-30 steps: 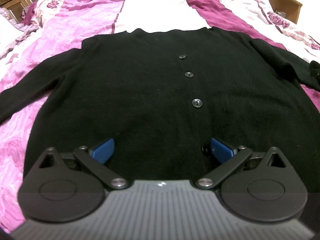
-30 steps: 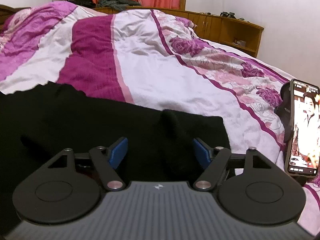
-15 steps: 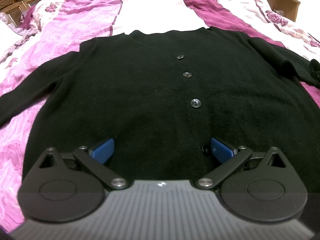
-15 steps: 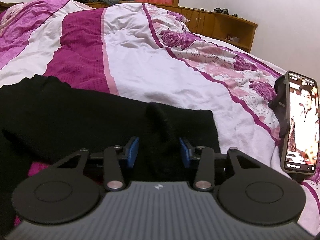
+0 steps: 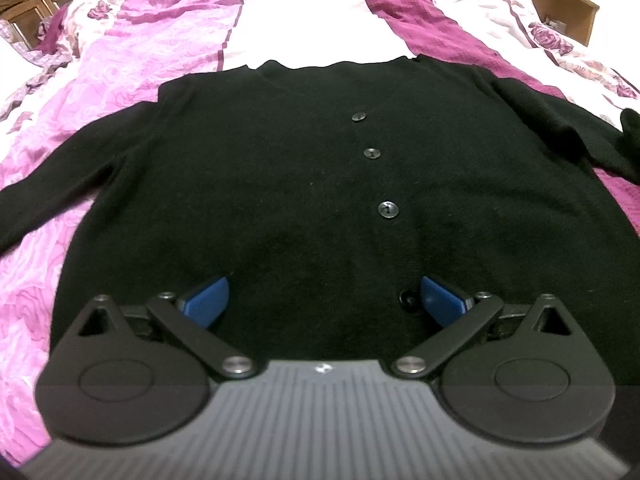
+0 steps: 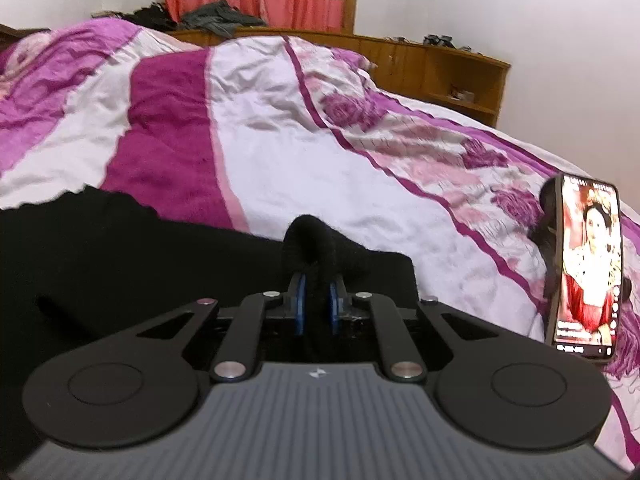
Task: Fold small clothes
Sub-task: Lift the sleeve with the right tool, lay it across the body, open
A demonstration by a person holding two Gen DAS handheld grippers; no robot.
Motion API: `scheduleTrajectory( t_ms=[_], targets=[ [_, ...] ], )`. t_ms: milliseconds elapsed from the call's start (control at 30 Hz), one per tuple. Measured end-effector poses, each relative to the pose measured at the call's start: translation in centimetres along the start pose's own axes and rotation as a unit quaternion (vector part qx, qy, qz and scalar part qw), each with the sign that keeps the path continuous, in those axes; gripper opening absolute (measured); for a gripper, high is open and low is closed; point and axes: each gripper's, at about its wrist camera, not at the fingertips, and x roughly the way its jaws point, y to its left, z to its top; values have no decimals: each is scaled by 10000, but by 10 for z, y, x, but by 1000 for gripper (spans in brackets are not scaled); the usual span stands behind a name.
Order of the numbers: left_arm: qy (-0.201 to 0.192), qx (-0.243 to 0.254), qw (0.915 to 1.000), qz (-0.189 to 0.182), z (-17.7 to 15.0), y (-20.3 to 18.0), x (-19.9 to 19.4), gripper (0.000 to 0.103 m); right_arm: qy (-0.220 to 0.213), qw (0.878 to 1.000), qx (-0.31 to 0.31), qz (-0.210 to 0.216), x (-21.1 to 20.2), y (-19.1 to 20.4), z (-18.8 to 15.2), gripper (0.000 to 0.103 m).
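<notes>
On the bed (image 5: 168,32), black cardigan (image 5: 280,184) spread flat, buttons up. Left claw (image 5: 324,300) gaping above hem; right claw (image 6: 316,308) clenched on sleeve cuff (image 6: 320,248) (phone (image 6: 586,268) text unreadable).

Cardigan (image 5: 280,200) – matt black knit; bedspread (image 6: 280,152) – crinkled cloth; buttons (image 5: 388,209) glossy.

Nothing readable is showing in either view. A small pale emblem (image 5: 319,368) is sitting on the ribbed grey body of the left gripper, and a like one (image 6: 316,374) on the right gripper's body, both too small to make out as a brand. The phone (image 6: 586,268) propped on the bed is displaying a video with a few lines of white text along its lower edge, too blurred to read.
</notes>
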Motion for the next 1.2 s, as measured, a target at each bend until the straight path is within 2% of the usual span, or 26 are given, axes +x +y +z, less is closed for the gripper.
scheduleTrajectory(
  t_ms=[267,600,833,1200],
  targets=[
    [-5,-75,9999,-106,3,8,-7,103,-87,9970,545,538,-20,16,28,12],
    [-221,-289,9993,-33,10,38,-28,103,-178,9842,1147,1335,-43,55,71,11],
    [-367,-432,9980,262,12,67,-38,103,-258,9665,1520,2050,-63,100,93,11],
    [-405,-780,9948,506,4,104,-46,103,-359,9436,1412,2972,-92,193,116,11]
  ],
)
